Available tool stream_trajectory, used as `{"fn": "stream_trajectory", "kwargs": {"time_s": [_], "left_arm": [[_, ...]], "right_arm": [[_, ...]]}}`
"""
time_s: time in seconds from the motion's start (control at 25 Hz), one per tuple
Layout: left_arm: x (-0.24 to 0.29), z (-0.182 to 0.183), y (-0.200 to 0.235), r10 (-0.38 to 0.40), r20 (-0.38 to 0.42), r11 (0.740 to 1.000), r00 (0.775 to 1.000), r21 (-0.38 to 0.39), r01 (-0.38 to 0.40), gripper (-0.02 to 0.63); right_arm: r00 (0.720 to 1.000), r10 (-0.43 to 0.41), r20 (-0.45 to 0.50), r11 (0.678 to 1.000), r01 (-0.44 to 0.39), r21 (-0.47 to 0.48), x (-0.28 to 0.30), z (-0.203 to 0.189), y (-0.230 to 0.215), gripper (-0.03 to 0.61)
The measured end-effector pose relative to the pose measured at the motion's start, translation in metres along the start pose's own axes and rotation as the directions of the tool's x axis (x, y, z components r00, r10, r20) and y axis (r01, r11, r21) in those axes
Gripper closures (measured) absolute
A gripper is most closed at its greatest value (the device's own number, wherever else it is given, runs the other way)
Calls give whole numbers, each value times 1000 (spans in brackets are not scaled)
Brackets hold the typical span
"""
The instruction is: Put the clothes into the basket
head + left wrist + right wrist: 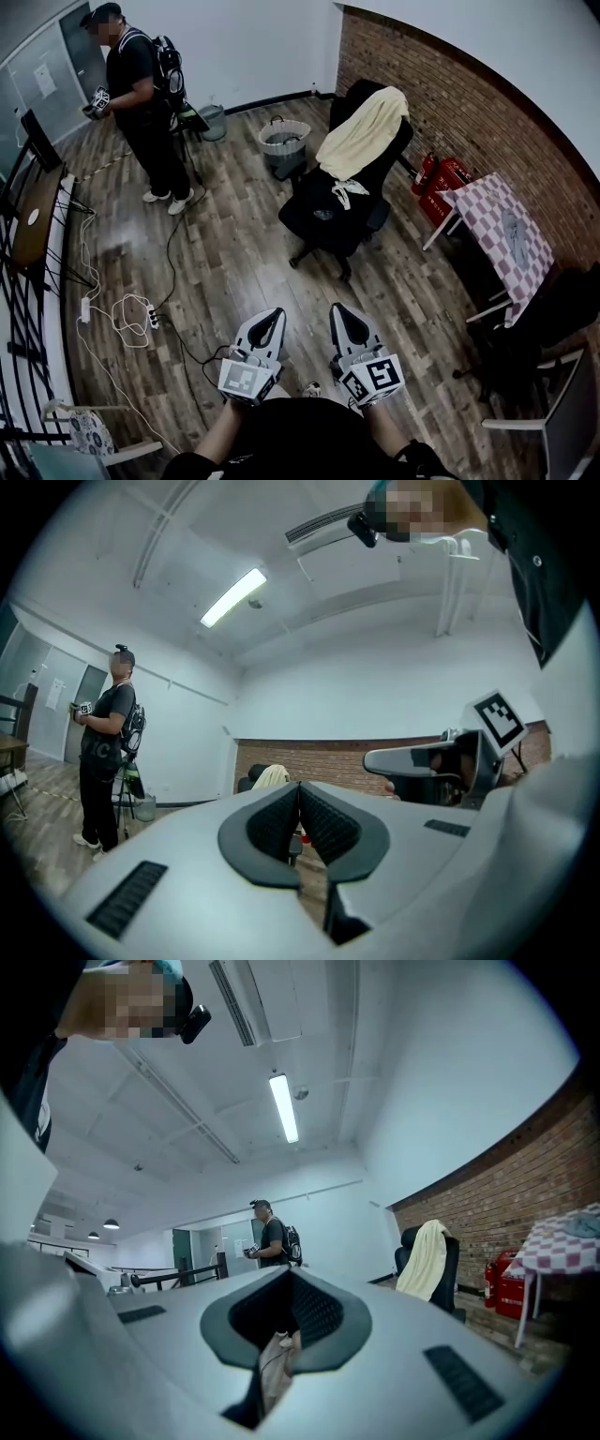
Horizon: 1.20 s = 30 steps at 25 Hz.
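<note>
A pale yellow garment [363, 131] hangs over the back of a black office chair [333, 220]. A small white cloth [349, 191] lies on the chair's seat. A white laundry basket [284, 138] stands on the wood floor just behind the chair. My left gripper [267, 323] and right gripper [345, 321] are side by side low in the head view, both pointing at the chair from well short of it. Each is shut with nothing between its pads. The yellow garment shows far off past the left gripper [299, 787] and to the right of the right gripper [291, 1274].
A person [141, 103] with a backpack stands at the back left beside a small grey bin [214, 122]. Cables and a power strip [131, 314] lie on the floor at left. Red extinguishers [441, 178] and a checked table [506, 234] line the brick wall at right.
</note>
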<state>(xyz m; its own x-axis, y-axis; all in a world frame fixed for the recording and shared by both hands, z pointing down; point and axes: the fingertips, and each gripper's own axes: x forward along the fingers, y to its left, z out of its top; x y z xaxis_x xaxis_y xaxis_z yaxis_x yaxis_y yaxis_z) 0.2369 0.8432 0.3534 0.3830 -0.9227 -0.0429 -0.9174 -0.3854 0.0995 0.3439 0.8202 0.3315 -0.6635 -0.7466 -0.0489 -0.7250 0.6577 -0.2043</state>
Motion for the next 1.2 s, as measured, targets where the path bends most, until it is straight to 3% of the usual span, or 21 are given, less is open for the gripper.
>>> {"fn": "stream_trajectory", "kwargs": {"time_s": [0.24,0.6,1.2], "left_arm": [[14,-9,-5,9,18,1000,1000,11,-9,598],[79,-21,31,-36,0,999,999,-23,36,598],[205,5,157,-176,22,984,984,-25,177,598]], "right_arm": [[1000,-2,-10,1000,2,16,1,-5,-18,571],[998,-56,-42,998,56,-6,51,-12,-55,571],[979,-201,13,978,202,-44,204,14,-101,571]]}}
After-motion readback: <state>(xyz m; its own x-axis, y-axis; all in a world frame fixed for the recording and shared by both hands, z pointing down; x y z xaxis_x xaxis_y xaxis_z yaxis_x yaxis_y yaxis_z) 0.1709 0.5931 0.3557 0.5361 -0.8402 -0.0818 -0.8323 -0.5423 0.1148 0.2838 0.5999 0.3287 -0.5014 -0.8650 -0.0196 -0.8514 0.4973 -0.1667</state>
